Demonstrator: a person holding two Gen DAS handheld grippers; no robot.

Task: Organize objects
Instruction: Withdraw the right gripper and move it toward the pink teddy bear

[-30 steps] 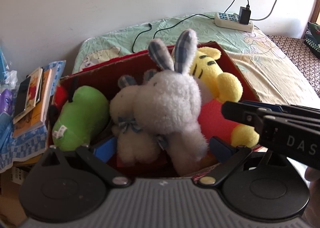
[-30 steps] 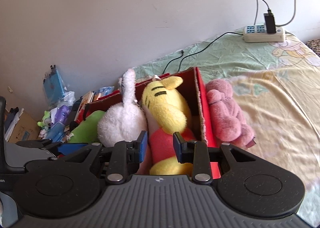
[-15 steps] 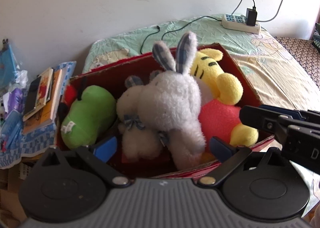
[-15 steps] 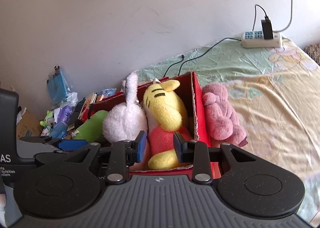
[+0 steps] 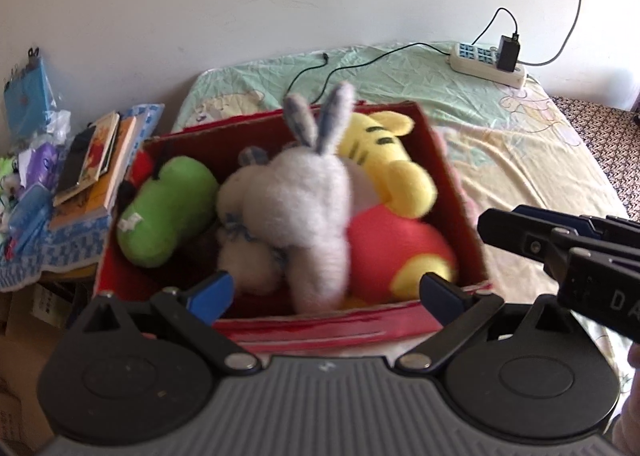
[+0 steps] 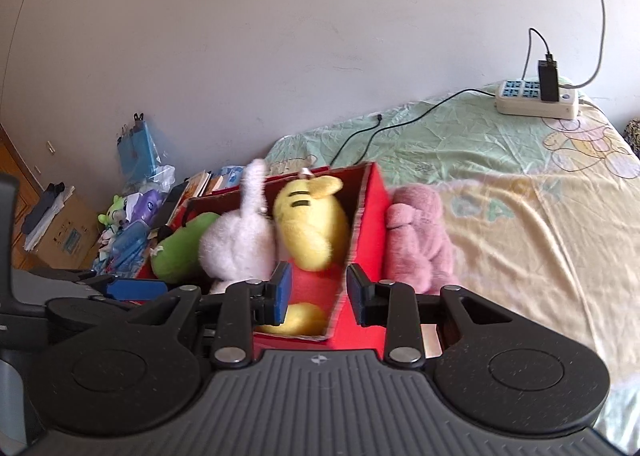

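A red box [image 5: 320, 326] on the bed holds a grey-white rabbit plush [image 5: 308, 196], a yellow tiger plush in a red shirt [image 5: 384, 160] and a green plush [image 5: 168, 212]. My left gripper [image 5: 326, 294] hangs open over the box's near wall, holding nothing. The right gripper [image 5: 560, 248] shows at the right edge of that view. In the right wrist view, my right gripper [image 6: 319, 293] stands open with a narrow gap above the red box [image 6: 368, 216], empty. A pink plush [image 6: 416, 240] lies on the sheet against the box's right wall.
A white power strip [image 6: 536, 100] with a charger and a black cable [image 5: 320, 76] lie at the head of the bed. Stacked books [image 5: 92, 164] and a pile of small toys [image 6: 128, 212] sit left of the box. A cardboard carton [image 6: 60, 232] stands further left.
Both grippers have drawn back and up from the box, which now looks smaller. The right gripper's gap has widened slightly. The plush toys stay in place.
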